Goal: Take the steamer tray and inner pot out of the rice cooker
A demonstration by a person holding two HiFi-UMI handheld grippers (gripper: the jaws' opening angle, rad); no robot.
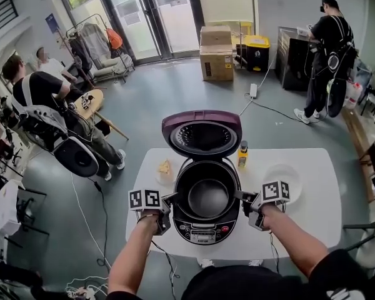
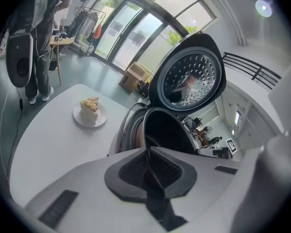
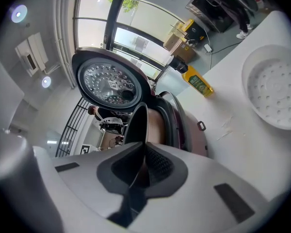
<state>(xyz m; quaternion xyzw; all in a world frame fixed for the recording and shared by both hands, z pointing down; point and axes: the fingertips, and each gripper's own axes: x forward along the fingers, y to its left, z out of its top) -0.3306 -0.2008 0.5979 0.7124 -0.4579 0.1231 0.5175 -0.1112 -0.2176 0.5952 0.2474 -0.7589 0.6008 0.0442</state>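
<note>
Black inner pot point(image 1: 207, 197), empty, inside rice cooker point(image 1: 205, 232), rim clamped in fingers of left gripper point(image 1: 170, 200) and right gripper point(image 1: 244, 198); steamer tray point(image 1: 282, 177) empty on tabletop point(image 1: 312, 214).

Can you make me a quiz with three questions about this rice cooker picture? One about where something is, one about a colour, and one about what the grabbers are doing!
1. Where is the white steamer tray compared with the rice cooker?
A) inside it
B) on the table, to its right
C) on the floor under it

2. What colour is the bottle beside the rice cooker?
A) yellow
B) blue
C) red

3. What are the left gripper and right gripper doing?
A) hanging open above the table
B) clamped shut on the rim of the inner pot
C) holding a spoon

Answers:
1 B: the tray lies on the tabletop, apart from the cooker.
2 A: its body is yellow, under a dark cap.
3 B: each gripper view shows the pot's thin rim pinched between the pads.
</note>
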